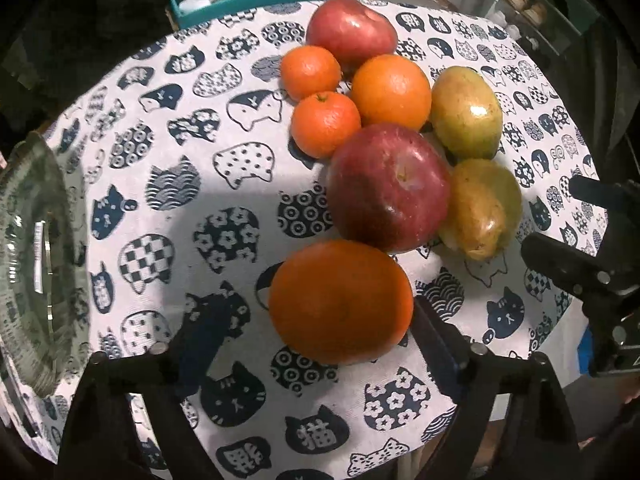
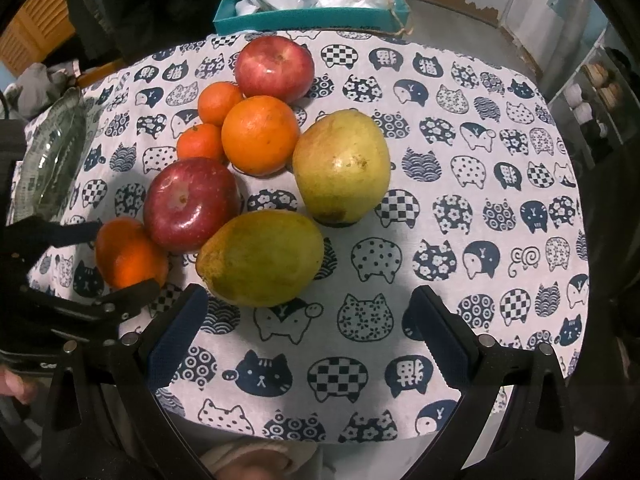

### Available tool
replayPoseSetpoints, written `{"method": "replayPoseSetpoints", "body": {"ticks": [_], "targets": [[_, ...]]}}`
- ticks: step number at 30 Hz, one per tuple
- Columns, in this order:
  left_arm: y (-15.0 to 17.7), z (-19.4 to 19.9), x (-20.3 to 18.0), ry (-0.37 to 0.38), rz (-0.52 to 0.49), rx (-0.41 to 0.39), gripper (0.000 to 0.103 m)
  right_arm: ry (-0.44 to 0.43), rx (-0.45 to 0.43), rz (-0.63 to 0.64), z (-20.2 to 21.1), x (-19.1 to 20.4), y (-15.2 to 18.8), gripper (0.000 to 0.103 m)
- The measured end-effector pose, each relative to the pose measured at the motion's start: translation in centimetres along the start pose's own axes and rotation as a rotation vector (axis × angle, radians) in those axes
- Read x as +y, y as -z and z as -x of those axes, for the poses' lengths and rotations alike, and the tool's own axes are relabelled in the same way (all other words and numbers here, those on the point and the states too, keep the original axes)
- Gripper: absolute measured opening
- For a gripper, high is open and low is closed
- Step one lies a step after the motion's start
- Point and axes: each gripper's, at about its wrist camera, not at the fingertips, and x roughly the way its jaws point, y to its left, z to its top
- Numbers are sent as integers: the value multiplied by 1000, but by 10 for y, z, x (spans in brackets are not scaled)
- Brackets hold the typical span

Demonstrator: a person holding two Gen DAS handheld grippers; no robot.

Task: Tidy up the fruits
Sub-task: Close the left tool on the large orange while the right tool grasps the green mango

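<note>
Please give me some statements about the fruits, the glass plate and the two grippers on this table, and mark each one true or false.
1. The left gripper has the nearest orange between its fingers. True.
2. The right gripper is closed on a pear. False: its fingers stand open over bare tablecloth, near the nearer pear.
3. There are two red apples. True: one far, one near.
4. The fruits lie on the glass plate. False: they lie on the tablecloth, and the plate holds no fruit.
5. A teal box stands behind the table. True.
</note>
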Motion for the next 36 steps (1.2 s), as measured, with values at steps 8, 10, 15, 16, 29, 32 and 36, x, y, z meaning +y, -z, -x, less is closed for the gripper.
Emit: {"method": "replayPoseSetpoints", "body": {"ticks": [8, 10, 15, 16, 29, 32, 36], "targets": [[-1, 0, -3, 70, -10, 15, 69, -57, 33, -17, -16, 5, -6, 100], [0, 2, -1, 57, -5, 11, 68, -58, 44, -16, -21, 6, -6, 100], [-1, 8, 17, 28, 32, -5, 68, -76, 70, -16, -34, 9, -10, 100], [-2, 9, 21, 27, 41, -7, 68, -78, 73, -15, -36, 10, -11, 100], [-3, 10, 27, 18, 45, -20, 68, -95, 105, 7, -63, 18, -19, 84], [-2, 11, 28, 20, 45, -22, 68, -74, 95, 27, -61, 22, -18, 82], [-1, 11, 27, 15, 41, -25, 68, -60, 81, 24, -60, 21, -15, 81]]}}
